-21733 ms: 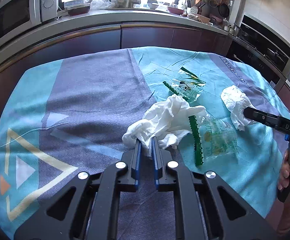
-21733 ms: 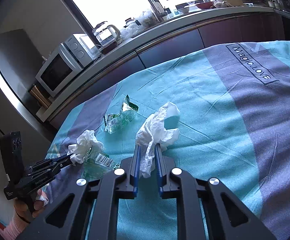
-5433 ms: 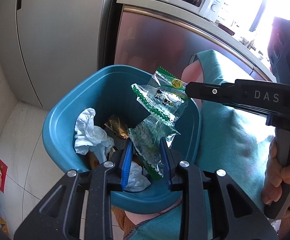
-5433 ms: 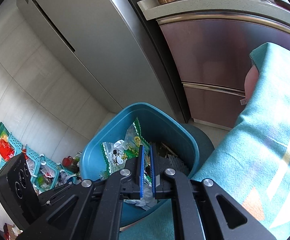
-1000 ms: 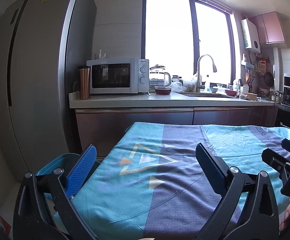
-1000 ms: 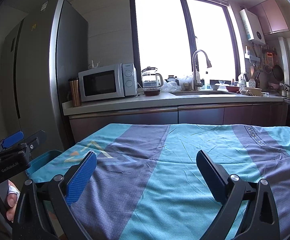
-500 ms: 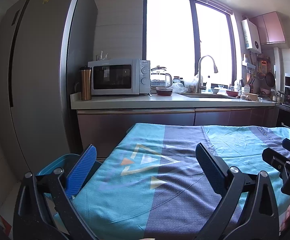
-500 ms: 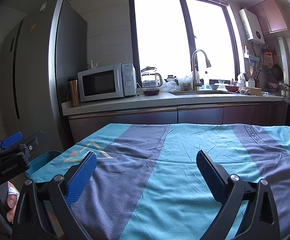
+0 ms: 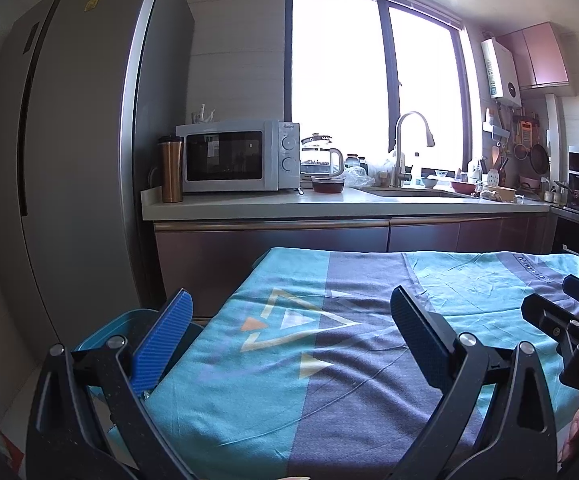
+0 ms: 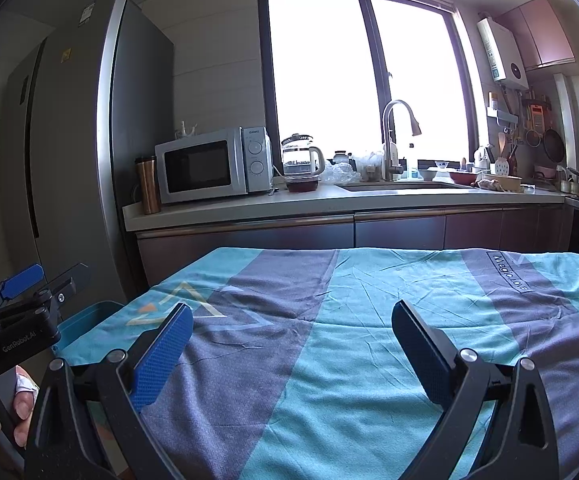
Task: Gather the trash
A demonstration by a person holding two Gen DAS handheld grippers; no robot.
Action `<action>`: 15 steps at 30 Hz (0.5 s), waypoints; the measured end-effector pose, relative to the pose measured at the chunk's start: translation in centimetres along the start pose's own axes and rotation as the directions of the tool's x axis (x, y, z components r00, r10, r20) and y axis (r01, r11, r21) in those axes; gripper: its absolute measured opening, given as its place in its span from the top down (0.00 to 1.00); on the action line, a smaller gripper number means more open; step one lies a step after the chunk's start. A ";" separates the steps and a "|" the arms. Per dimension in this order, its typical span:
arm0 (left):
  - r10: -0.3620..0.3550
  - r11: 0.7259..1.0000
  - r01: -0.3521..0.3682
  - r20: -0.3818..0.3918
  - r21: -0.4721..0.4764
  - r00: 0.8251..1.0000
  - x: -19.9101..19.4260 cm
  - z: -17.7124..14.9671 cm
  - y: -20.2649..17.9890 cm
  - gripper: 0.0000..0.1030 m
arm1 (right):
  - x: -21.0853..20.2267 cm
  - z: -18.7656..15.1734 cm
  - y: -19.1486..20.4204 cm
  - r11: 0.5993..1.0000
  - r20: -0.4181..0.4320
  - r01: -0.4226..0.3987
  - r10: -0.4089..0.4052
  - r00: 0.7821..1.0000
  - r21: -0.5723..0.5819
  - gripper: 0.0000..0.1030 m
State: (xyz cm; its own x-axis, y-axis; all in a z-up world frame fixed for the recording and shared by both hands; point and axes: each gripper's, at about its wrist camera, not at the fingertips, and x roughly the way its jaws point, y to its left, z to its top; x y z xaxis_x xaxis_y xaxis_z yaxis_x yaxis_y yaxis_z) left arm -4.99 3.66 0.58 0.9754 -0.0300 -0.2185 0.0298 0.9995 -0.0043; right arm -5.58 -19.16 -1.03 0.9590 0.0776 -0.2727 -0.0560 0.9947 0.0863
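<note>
the blue bin (image 9: 101, 334) sits on the floor at the table's left end, just beside the cloth edge; its inside is hidden. both the left gripper (image 9: 291, 320) and the right gripper (image 10: 291, 328) are spread wide with nothing between the fingers, over the teal and grey tablecloth (image 10: 369, 320). a microwave (image 9: 233, 156) and kettle (image 10: 301, 160) stand on the counter behind.

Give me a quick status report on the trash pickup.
Left gripper open, empty. Right gripper open, empty. No trash visible on the tablecloth; blue bin beside the table's left edge. Nothing in the way.
</note>
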 end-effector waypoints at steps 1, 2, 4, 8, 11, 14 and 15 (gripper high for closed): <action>0.000 1.000 0.000 0.001 0.000 1.000 0.0 0.0 -0.1 0.05 | 0.0 0.0 0.0 1.000 0.001 0.000 0.000 1.000 0.000 0.06; 0.001 1.000 -0.001 0.000 0.001 1.000 0.0 0.0 -0.1 0.05 | 0.0 0.0 0.0 1.000 0.000 -0.001 0.001 1.000 0.001 0.06; 0.002 1.000 -0.002 -0.001 -0.001 1.000 0.0 0.0 -0.1 0.05 | 0.0 0.0 0.0 1.000 0.001 0.000 0.000 1.000 0.002 0.06; 0.003 1.000 -0.003 0.000 -0.001 1.000 0.1 0.0 -0.1 0.05 | 0.0 0.1 0.1 1.000 0.001 0.000 0.000 1.000 0.002 0.06; 0.003 1.000 -0.003 0.000 -0.001 1.000 0.1 0.0 -0.1 0.05 | 0.0 0.1 0.1 1.000 0.001 0.001 -0.001 1.000 0.001 0.06; 0.004 1.000 -0.004 -0.002 -0.001 1.000 0.1 0.0 0.0 0.05 | 0.0 0.1 0.1 1.000 0.001 0.000 0.000 1.000 0.002 0.06; 0.005 1.000 -0.005 -0.001 -0.002 1.000 0.1 0.0 -0.1 0.05 | 0.0 0.0 0.1 1.000 0.001 0.002 -0.002 1.000 0.002 0.06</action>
State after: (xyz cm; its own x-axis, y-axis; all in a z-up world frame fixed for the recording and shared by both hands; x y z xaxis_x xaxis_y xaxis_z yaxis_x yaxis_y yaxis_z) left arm -4.91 3.60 0.56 0.9752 -0.0252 -0.2198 0.0248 0.9997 -0.0048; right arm -5.60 -19.08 -0.96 0.9594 0.0755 -0.2718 -0.0535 0.9947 0.0873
